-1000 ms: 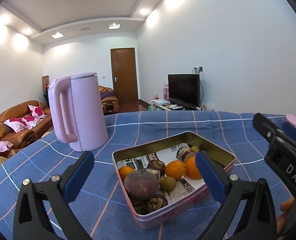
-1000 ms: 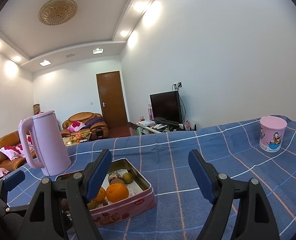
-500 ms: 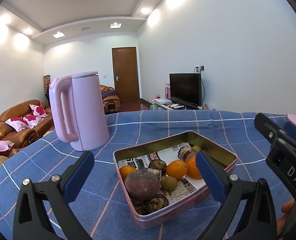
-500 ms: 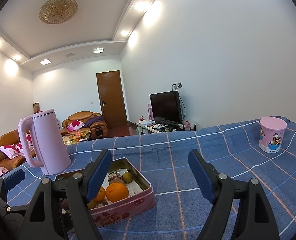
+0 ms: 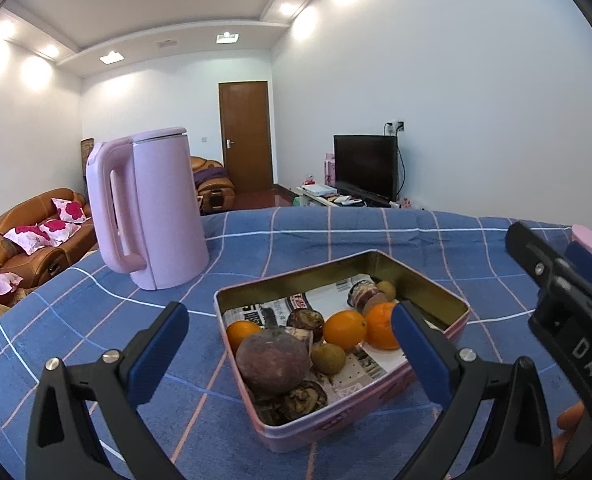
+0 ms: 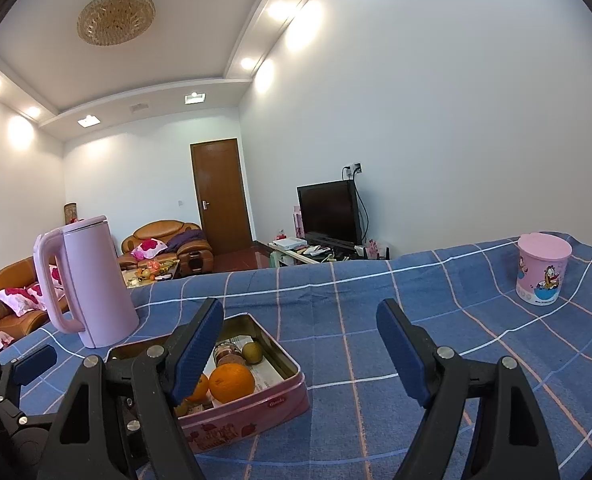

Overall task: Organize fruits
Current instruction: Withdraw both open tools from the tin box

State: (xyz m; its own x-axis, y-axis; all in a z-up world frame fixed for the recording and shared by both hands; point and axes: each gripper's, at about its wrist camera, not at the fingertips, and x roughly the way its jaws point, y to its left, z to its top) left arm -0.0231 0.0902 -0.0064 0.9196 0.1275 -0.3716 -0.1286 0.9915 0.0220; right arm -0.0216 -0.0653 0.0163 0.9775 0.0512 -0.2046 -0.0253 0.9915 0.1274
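Note:
A pink tin (image 5: 435, 292) lined with newspaper sits on the blue checked cloth. It holds oranges (image 5: 343, 328), a large brown-purple fruit (image 5: 274, 360), a small green fruit (image 5: 327, 358) and several dark ones. My left gripper (image 5: 288, 312) stands open just in front of the tin, its blue pads either side of it and nothing between them. In the right wrist view the tin (image 6: 256, 416) lies low at the left with an orange (image 6: 232, 382) showing. My right gripper (image 6: 299, 312) is open over bare cloth to the tin's right, holding nothing.
A tall pink kettle (image 5: 156, 208) stands behind the tin to the left. A pink cartoon cup (image 6: 541, 274) sits far right on the cloth. My right gripper's body (image 5: 555, 280) fills the right edge of the left wrist view. Sofas, a TV and a door lie beyond the table.

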